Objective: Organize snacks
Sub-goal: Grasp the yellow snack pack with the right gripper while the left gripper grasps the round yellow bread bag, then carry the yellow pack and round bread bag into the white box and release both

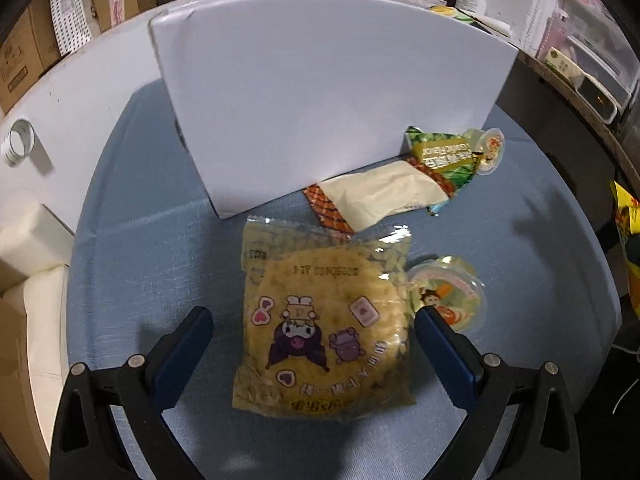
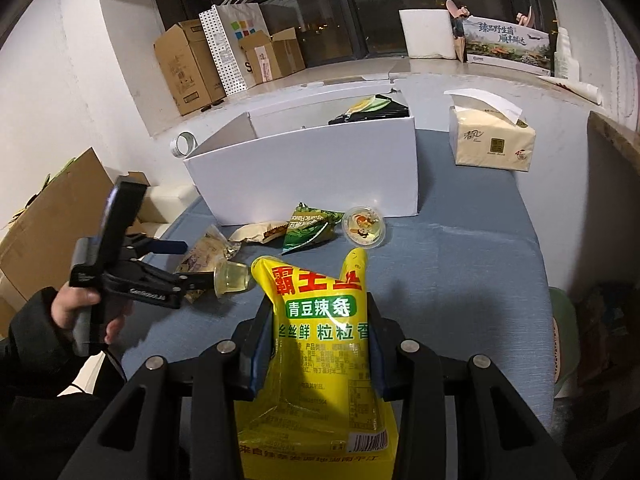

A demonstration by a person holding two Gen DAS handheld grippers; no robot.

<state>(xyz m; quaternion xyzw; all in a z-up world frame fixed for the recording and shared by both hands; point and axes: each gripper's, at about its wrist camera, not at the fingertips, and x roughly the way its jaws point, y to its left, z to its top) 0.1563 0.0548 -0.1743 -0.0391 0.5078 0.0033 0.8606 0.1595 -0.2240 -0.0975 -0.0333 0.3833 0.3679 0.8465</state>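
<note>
A clear packet with a round yellow cake and cartoon stickers [image 1: 324, 320] lies on the blue cloth between the fingers of my left gripper [image 1: 312, 320], which is open and not pressing on it. A jelly cup [image 1: 448, 292] sits just outside its right finger. In the right wrist view my right gripper [image 2: 318, 336] is shut on a yellow snack bag [image 2: 320, 320] held above the cloth. A hand [image 2: 80, 300] holds the left gripper [image 2: 198, 262] low over the cake packet [image 2: 204, 256]. The white box [image 2: 312, 172] stands open behind, with a dark green packet [image 2: 372, 110] inside.
Against the box front lie a cream packet with checked ends [image 1: 384, 196], a green packet [image 1: 444, 156] and a second jelly cup [image 1: 490, 148]. A tissue pack [image 2: 492, 140] stands right of the box, a tape roll [image 2: 184, 144] at its left. Cardboard boxes [image 2: 188, 68] line the sill.
</note>
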